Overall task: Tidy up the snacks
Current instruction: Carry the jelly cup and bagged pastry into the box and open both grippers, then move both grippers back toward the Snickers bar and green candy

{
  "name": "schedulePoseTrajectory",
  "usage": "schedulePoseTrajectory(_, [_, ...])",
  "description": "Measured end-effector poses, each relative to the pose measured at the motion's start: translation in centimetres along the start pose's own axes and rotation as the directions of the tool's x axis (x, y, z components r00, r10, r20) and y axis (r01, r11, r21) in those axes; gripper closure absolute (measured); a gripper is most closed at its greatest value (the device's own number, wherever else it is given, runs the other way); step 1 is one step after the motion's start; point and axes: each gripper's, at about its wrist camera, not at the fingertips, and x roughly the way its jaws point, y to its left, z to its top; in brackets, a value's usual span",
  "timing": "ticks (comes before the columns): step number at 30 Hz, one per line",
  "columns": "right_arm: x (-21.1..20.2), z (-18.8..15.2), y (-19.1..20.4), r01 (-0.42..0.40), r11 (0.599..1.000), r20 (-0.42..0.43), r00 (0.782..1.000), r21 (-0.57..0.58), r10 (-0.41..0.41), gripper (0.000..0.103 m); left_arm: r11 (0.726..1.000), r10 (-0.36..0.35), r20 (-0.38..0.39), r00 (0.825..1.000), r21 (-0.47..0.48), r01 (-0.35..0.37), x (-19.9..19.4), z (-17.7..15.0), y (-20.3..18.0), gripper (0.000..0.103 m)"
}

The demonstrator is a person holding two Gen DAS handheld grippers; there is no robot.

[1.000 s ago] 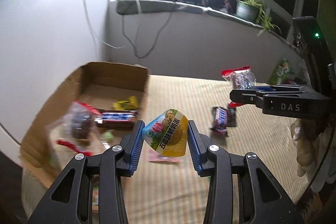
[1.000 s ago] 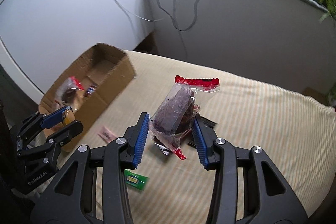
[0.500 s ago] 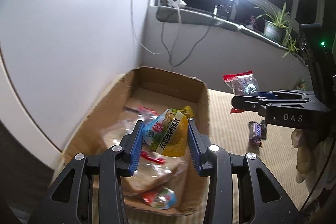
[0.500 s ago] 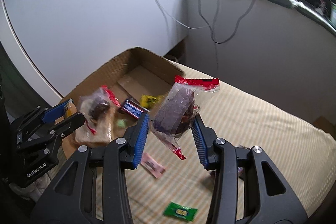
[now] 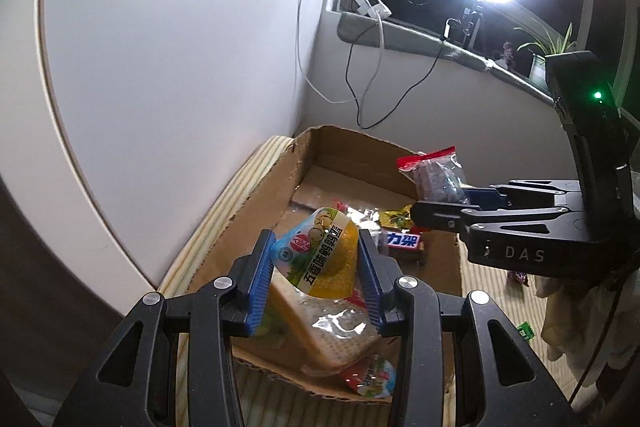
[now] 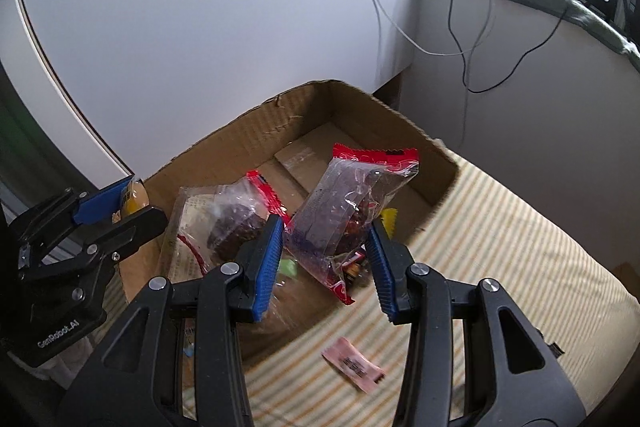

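While my left tongs (image 5: 316, 269) squeeze a yellow snack cup (image 5: 322, 259) over the near end of the cardboard box (image 5: 256, 203), my right tongs (image 6: 326, 259) pinch a clear bag with a dark cake (image 6: 348, 211) above its right side. More snacks lie inside; a pink wrapper (image 6: 354, 365) lies on the striped mat (image 6: 520, 247).
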Motion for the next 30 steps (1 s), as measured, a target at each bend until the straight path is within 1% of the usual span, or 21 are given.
schedulePoseTrajectory(8, [1.3,-0.1,0.5,0.000,1.000,-0.022,1.000,-0.012,-0.001,0.059,1.000,0.005,-0.010,1.000,-0.005,-0.005,0.4,-0.1,0.3,0.061])
schedulePoseTrajectory(16, [1.3,-0.2,0.7,0.002,1.000,-0.022,1.000,-0.025,-0.002,0.058,1.000,0.012,-0.008,1.000,0.000,-0.012,0.4,0.0,0.1,0.059])
schedulePoseTrajectory(18, [1.2,-0.2,0.8,0.005,1.000,-0.020,1.000,-0.030,-0.006,0.053,1.000,0.013,-0.008,1.000,0.000,-0.013,0.3,0.1,0.1,0.057])
schedulePoseTrajectory(19, [1.1,-0.2,0.9,0.010,0.999,-0.011,1.000,-0.032,-0.010,0.047,1.000,0.014,-0.007,1.000,0.000,-0.014,0.2,0.1,0.1,0.054])
schedulePoseTrajectory(21, [0.7,-0.2,0.9,0.016,0.999,0.000,1.000,-0.032,-0.016,0.042,1.000,0.016,-0.004,1.000,0.001,-0.016,0.1,0.1,0.2,0.053])
schedulePoseTrajectory(25, [0.1,-0.2,0.9,0.023,0.999,0.009,1.000,-0.035,-0.022,0.042,1.000,0.019,-0.002,1.000,0.005,-0.019,-0.1,0.1,0.0,0.053])
schedulePoseTrajectory(28, [-0.3,-0.3,0.7,0.029,0.999,0.014,0.999,-0.034,-0.029,0.041,1.000,0.021,0.004,1.000,0.010,-0.021,-0.5,0.2,-0.2,0.048])
schedulePoseTrajectory(30, [-0.7,-0.4,0.5,0.030,0.999,0.018,0.999,-0.029,-0.030,0.039,1.000,0.022,0.007,1.000,0.012,-0.022,-0.7,0.2,-0.4,0.047])
